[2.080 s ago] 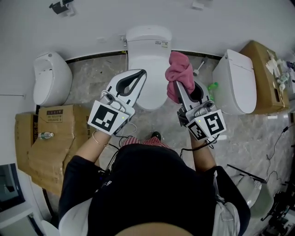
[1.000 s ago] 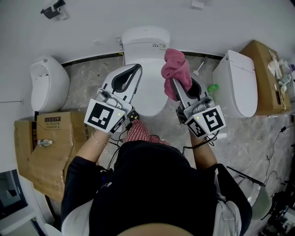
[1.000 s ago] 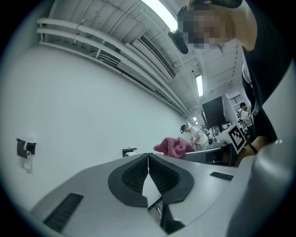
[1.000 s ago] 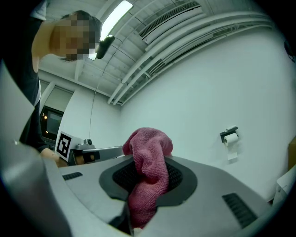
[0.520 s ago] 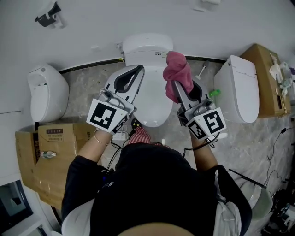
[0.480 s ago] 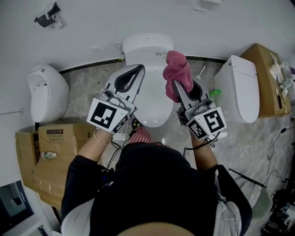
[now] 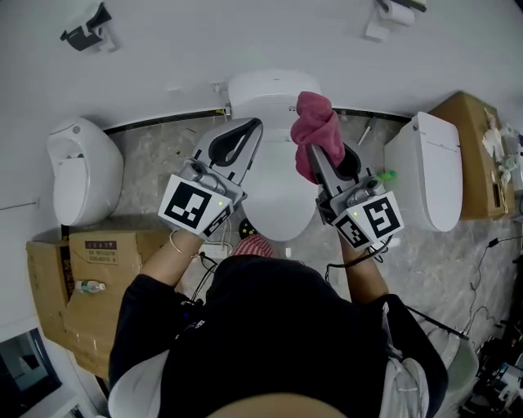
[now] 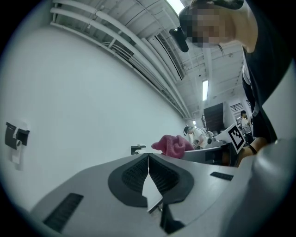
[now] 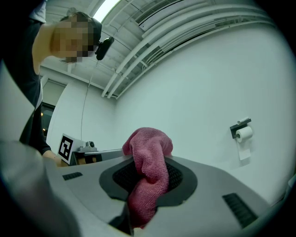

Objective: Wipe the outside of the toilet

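since half a second back, the toilet (image 7: 280, 192) has slid lower and a touch right in the head view, so i have stepped closer to it; the toilet roll holder (image 7: 392, 15) on the wall has come into sight at the top, and the cardboard box (image 7: 96, 251) has dropped lower left. my two grippers have kept almost the same pose over the lid.

my right gripper (image 7: 320, 159) is clamped tight on the pink cloth (image 7: 317, 129), which bunches above the jaw tips and trails down between them. in the head view the bunch lies over the seam where tank meets lid, but i cannot tell if it touches. my left gripper (image 7: 254, 127) has its jaws pressed together with nothing between them.

both gripper views look up at wall and ceiling, not at porcelain, so i judge no wiping is under way yet. to do it well i should tip the right gripper down until the loose bunch, not the hard jaws, meets the tank, keep the clamp firm, then drag in long overlapping passes down the sides. the left should stay clear of the cloth.
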Demonstrator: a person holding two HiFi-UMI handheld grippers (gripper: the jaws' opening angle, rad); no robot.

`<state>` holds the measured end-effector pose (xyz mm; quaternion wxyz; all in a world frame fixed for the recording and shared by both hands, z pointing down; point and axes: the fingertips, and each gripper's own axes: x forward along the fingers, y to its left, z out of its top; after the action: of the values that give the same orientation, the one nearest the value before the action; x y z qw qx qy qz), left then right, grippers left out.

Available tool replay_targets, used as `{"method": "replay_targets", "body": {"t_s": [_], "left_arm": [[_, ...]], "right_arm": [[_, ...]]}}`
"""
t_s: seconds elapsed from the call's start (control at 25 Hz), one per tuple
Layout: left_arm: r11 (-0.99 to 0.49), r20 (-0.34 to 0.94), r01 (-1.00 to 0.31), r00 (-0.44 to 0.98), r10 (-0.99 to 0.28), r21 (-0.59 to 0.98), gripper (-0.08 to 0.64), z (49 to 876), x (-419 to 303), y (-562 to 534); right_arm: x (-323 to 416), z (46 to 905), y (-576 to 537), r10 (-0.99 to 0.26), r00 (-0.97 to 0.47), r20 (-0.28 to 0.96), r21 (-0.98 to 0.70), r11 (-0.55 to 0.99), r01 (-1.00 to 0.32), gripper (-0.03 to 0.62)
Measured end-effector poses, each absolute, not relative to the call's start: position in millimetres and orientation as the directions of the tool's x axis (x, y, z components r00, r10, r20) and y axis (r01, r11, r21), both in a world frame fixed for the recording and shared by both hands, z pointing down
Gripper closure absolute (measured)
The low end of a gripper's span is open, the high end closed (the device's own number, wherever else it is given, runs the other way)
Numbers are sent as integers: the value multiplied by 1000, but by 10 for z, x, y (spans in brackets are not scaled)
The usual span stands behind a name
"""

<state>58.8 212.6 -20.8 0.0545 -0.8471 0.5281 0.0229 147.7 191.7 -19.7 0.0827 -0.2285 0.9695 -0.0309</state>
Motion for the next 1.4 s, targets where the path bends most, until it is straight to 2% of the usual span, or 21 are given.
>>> {"method": "replay_targets", "body": {"t_s": [0.36,0.6,1.08,1.4], "left_arm": [[-484,-100,-871,491,-865,-90,549,-206,292,1828],[-479,-88,-875,484,-871,-77,549,-161,292,1680],[-367,-74,-913,384,-920,-178,549,-270,537,1382],[-335,-103,-927,354,-930,-167,549,-230,283,1011]], "right_arm": [[1095,-196,1670,-501,-856,-126,-94,865,-492,492],[1165,-155,1530,-522,-845,-114,-107,853,-512,492],[1381,-80,1143,-400,-908,-126,-101,916,-389,492],[1163,141,814,-394,-916,-75,-106,916,-386,492]]}}
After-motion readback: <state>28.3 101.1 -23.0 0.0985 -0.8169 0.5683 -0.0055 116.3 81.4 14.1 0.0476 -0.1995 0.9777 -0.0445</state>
